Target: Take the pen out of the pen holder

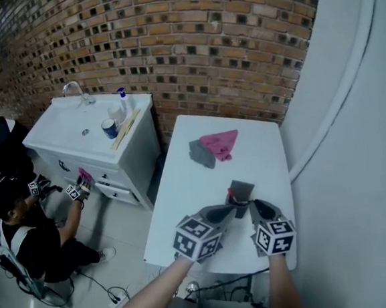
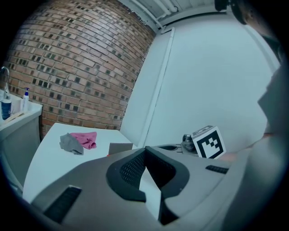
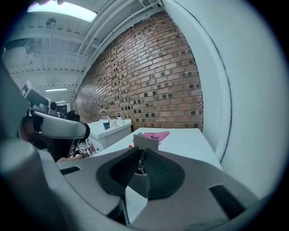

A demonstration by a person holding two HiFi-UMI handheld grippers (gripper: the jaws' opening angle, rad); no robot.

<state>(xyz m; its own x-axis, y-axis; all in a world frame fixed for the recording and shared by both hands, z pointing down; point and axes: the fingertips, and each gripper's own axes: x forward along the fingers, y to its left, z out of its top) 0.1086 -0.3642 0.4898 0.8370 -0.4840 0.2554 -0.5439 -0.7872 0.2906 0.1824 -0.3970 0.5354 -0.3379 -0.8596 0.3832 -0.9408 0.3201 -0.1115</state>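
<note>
The grey pen holder (image 1: 240, 190) stands on the white table (image 1: 202, 183), with a red tip (image 1: 229, 195) showing at its left edge. My right gripper (image 3: 141, 160) is shut on a thin dark pen (image 3: 141, 165) just in front of the pen holder (image 3: 146, 142); in the head view that gripper (image 1: 253, 206) sits at the holder's near right corner. My left gripper (image 1: 235, 211) lies against the holder's near side. Its jaws (image 2: 145, 152) meet at the tips with nothing between them, and the pen holder (image 2: 120, 148) shows just beyond to their left.
A pink cloth (image 1: 220, 144) and a grey cloth (image 1: 202, 153) lie at the table's far end. A white sink cabinet (image 1: 90, 129) with a blue cup (image 1: 109, 128) stands left of the table. A person (image 1: 25, 232) crouches there. A curved white wall (image 1: 352, 136) borders the right.
</note>
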